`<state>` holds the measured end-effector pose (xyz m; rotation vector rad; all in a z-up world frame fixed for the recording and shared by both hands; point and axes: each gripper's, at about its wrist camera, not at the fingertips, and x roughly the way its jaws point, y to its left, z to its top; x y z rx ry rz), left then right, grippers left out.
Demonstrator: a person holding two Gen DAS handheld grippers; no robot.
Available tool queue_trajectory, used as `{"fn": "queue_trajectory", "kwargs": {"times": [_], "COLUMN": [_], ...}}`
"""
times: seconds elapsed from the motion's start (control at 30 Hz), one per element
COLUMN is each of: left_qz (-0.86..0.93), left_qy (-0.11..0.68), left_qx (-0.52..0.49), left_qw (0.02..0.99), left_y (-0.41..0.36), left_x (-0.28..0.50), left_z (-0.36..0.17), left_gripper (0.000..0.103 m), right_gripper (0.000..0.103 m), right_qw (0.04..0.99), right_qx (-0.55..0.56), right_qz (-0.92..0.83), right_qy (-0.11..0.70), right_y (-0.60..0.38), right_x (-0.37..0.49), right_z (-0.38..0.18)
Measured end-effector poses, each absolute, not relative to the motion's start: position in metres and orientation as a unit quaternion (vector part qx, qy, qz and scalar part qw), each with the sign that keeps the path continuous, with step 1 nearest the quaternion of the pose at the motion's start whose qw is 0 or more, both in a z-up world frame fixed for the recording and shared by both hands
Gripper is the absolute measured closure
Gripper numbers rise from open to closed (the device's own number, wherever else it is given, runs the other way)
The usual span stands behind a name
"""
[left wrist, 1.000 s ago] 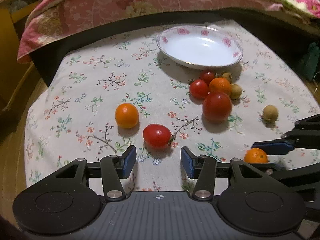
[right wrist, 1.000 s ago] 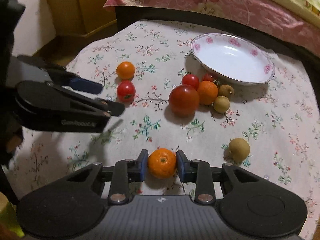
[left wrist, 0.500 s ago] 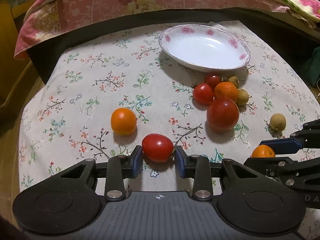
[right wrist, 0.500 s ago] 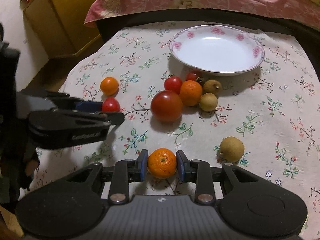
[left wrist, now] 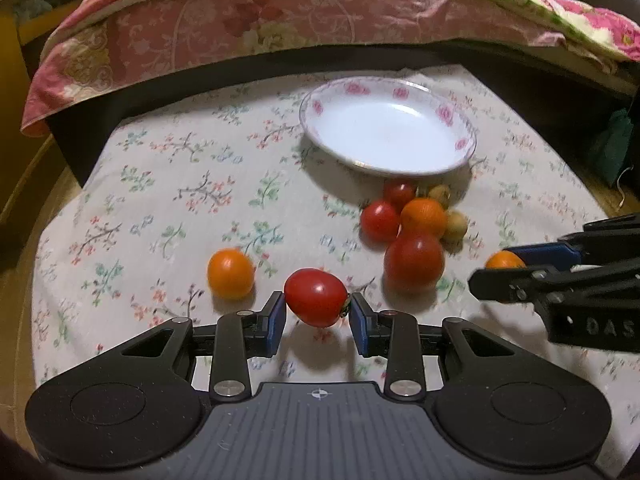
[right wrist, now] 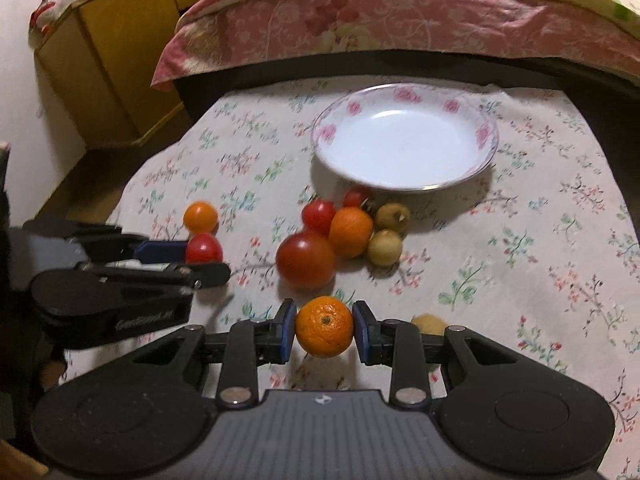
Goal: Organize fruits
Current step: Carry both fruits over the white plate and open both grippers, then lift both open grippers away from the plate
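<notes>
My left gripper [left wrist: 317,316] is shut on a red tomato [left wrist: 316,297] and holds it above the flowered cloth. My right gripper [right wrist: 325,330] is shut on a small orange [right wrist: 325,326], also lifted off the cloth. A white plate with pink roses [left wrist: 460,146] stands empty at the far side; it also shows in the right wrist view [right wrist: 332,132]. A cluster of tomatoes, an orange and small brown fruits [right wrist: 344,232] lies just in front of the plate. One loose orange [left wrist: 230,273] lies left of the held tomato.
A brown fruit [right wrist: 429,325] lies on the cloth behind my right gripper's right finger. A bed with a pink floral quilt [left wrist: 280,24] runs along the far edge of the table. A yellow wooden cabinet [right wrist: 108,64] stands at the left.
My left gripper closed on the red tomato and lifted it. My right gripper rose with the orange and both moved toward the plate.
</notes>
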<state>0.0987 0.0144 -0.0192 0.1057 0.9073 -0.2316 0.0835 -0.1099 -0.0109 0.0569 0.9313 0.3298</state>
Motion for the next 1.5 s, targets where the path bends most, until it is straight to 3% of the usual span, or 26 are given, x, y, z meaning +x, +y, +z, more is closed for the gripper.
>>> {"fn": "queue_trajectory", "kwargs": {"times": [0.47,1.17,1.5], "left_qz": [-0.148,-0.150,-0.145], "left_qy": [0.396,0.397,0.393], "left_qx": [0.066,0.078,0.079], "left_qw": [0.904,0.902,0.905], "left_y": [-0.019,-0.031,-0.030], "left_x": [0.160,0.194,0.192], "left_z": [-0.004,-0.020,-0.017], "left_gripper": [0.060,0.060,0.049], "right_gripper": [0.072,0.072,0.070], "right_qw": [0.907,0.904,0.909], "right_qx": [0.045,0.051,0.052], "right_qz": [0.131,0.116,0.113], "right_qy": [0.397,0.409,0.399], "right_y": [-0.133,-0.151,-0.151], "right_x": [0.153,0.200,0.200], "right_z": [0.004,-0.022,-0.020]}}
